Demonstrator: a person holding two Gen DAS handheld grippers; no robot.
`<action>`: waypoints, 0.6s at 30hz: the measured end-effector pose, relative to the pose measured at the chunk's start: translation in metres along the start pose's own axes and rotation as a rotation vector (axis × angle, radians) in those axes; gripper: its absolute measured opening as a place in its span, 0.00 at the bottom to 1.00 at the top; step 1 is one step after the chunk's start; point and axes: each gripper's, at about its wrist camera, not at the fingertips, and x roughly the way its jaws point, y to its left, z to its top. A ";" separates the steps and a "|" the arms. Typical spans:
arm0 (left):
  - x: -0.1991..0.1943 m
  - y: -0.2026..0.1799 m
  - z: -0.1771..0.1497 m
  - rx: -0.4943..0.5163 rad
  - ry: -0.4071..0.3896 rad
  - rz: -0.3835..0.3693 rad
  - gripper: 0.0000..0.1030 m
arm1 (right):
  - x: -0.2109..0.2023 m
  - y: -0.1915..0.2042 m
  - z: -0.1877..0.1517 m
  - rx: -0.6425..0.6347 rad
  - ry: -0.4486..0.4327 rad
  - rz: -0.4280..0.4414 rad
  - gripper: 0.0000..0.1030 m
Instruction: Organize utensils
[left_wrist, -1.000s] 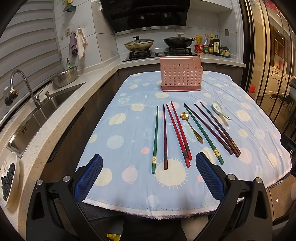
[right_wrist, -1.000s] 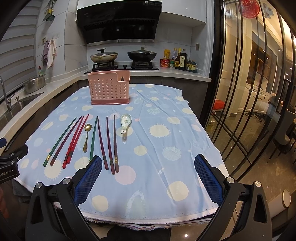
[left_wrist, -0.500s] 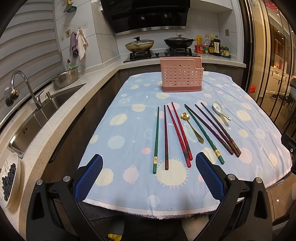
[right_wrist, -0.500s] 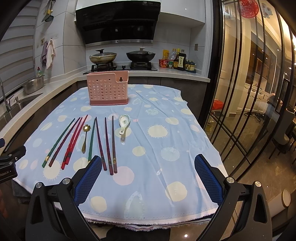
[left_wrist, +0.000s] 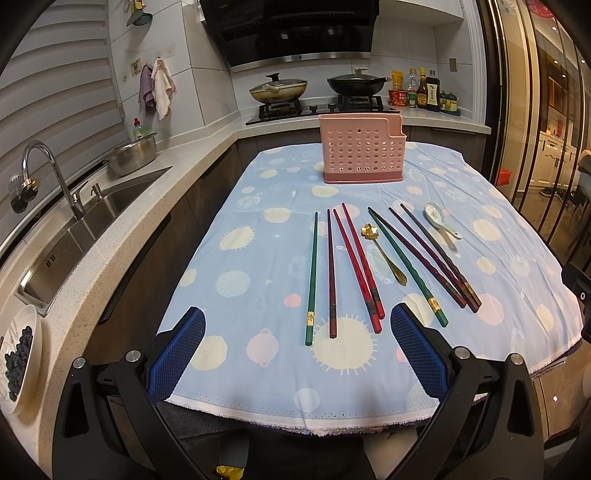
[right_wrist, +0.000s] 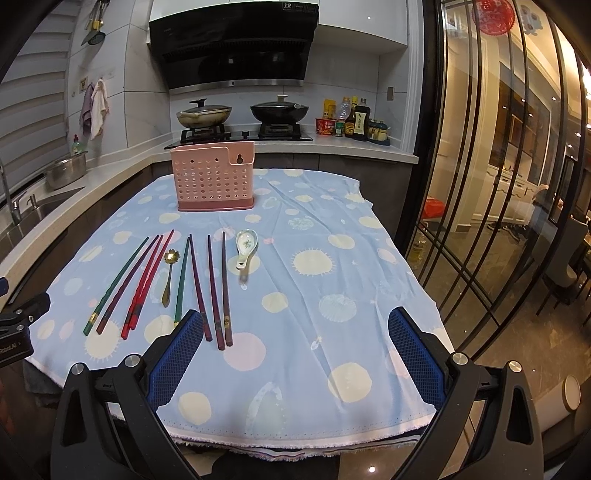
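Chopsticks (left_wrist: 331, 273), spoons (left_wrist: 384, 254) flat before upright holder (left_wrist: 361, 153).

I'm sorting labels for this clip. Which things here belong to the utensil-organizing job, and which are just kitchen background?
Belongs to the job:
pink utensil holder
chopsticks
gold spoon
white ceramic spoon
left gripper and right gripper, both open

Just lying about:
steel bowl
sink
two pans on the stove
sauce bottles
plate of dark berries
hanging cloths
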 end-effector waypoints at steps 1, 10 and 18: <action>0.000 0.000 0.000 0.001 0.000 -0.001 0.93 | 0.000 0.001 -0.001 0.001 0.000 0.000 0.93; -0.002 0.000 -0.001 0.000 0.001 0.000 0.93 | 0.000 0.004 -0.002 -0.002 0.006 0.004 0.93; -0.001 0.000 0.000 0.002 0.001 0.001 0.93 | 0.001 0.004 -0.002 -0.001 0.004 0.007 0.93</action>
